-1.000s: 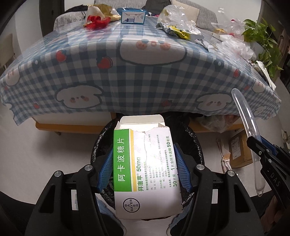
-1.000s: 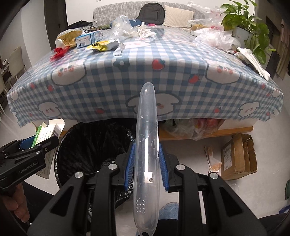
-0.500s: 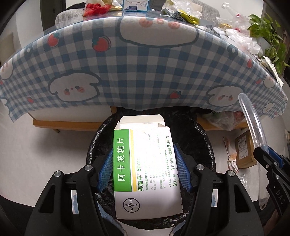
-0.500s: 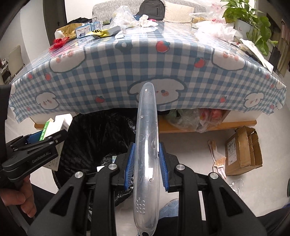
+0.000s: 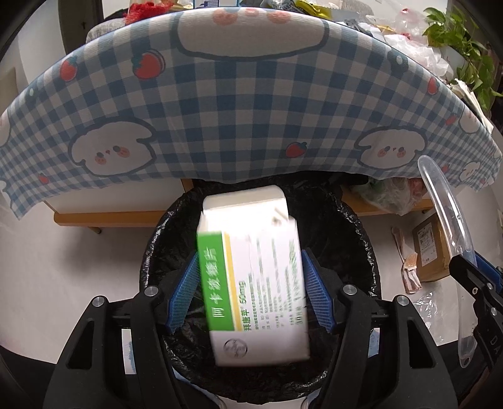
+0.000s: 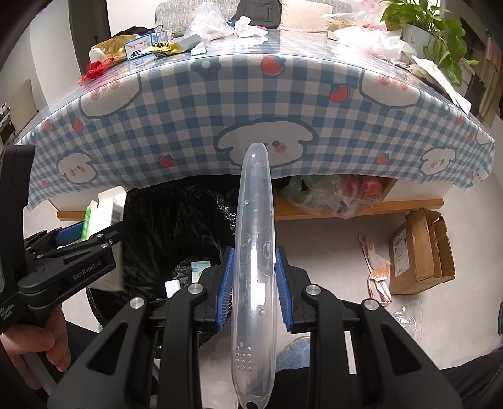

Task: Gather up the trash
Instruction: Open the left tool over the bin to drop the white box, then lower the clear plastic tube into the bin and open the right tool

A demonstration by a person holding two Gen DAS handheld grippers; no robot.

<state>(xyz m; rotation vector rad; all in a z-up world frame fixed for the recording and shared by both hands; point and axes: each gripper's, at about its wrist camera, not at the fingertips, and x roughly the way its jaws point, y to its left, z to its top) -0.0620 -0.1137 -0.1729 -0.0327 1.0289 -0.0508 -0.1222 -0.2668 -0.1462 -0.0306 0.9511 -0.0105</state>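
A white and green medicine box [image 5: 254, 283] is blurred between my left gripper's [image 5: 250, 289] blue pads, which stand apart from its sides; it hangs over the black-lined trash bin [image 5: 361, 251]. The box also shows in the right wrist view [image 6: 100, 214]. My right gripper [image 6: 254, 283] is shut on a clear plastic toothbrush case [image 6: 254, 226], held upright beside the bin [image 6: 176, 226]. The case also shows in the left wrist view [image 5: 446, 220].
A table with a blue checked cloth [image 6: 251, 103] overhangs the bin; trash lies on top, including a red net [image 6: 94, 67] and wrappers [image 6: 163, 47]. A cardboard box [image 6: 418, 251] and paper scraps [image 6: 377, 273] lie on the floor. A potted plant [image 6: 433, 28] stands at the right.
My left gripper has opened and the medicine box is slipping down, blurred, towards the bin. Both grippers have come lower and closer to the table edge.
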